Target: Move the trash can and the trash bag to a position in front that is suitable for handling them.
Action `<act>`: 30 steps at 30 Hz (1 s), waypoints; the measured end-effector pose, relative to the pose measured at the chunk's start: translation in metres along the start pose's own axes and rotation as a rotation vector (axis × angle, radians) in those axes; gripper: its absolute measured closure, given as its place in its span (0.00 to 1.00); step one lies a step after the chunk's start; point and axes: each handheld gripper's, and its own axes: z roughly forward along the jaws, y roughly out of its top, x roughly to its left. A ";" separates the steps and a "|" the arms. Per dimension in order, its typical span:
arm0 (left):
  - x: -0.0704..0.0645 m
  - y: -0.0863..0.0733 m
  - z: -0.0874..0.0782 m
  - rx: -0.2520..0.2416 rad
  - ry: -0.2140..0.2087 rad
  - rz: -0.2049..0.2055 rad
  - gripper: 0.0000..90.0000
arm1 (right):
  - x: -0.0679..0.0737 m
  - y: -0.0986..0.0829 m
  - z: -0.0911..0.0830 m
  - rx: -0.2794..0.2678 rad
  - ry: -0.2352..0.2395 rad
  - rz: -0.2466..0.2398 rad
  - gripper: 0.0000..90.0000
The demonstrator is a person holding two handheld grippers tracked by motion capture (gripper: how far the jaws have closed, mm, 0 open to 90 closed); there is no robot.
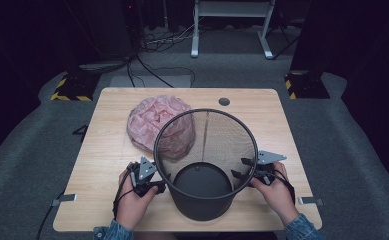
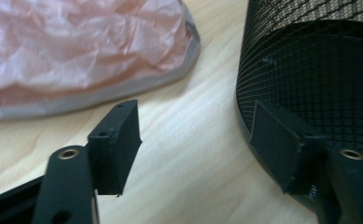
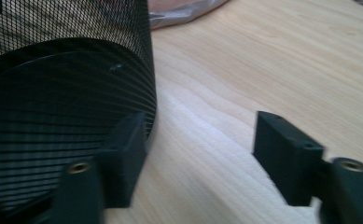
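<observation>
Where the hands come in at the near edge of the counter (image 1: 107, 210), the left tongs (image 1: 158, 186) and right tongs (image 1: 238, 169) flank a black mesh bin (image 1: 205, 165), both spread and pinching nothing. In the left gripper view one jaw lies against the bin's (image 2: 310, 70) lower wall; in the right gripper view one jaw likewise touches the mesh (image 3: 67, 84), the other standing off over bare wood. The bin stands upright near the front middle, empty. It looks light and fairly stiff, though thin mesh may flex, and its round wall could slip; the solid base band or rolled rim seems the safest hold. Behind it lies a crumpled pink bag (image 1: 157, 122), soft and flimsy. No writing is legible.
</observation>
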 end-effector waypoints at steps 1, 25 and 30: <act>0.004 -0.004 -0.004 -0.004 -0.015 -0.015 0.31 | 0.001 0.000 0.000 -0.003 0.006 0.004 0.32; 0.067 0.036 0.043 -0.147 0.036 -0.106 0.34 | -0.024 -0.064 -0.030 0.092 -0.153 0.096 0.26; 0.071 0.040 0.059 -0.136 0.038 -0.102 0.35 | -0.024 -0.064 -0.030 0.092 -0.151 0.096 0.26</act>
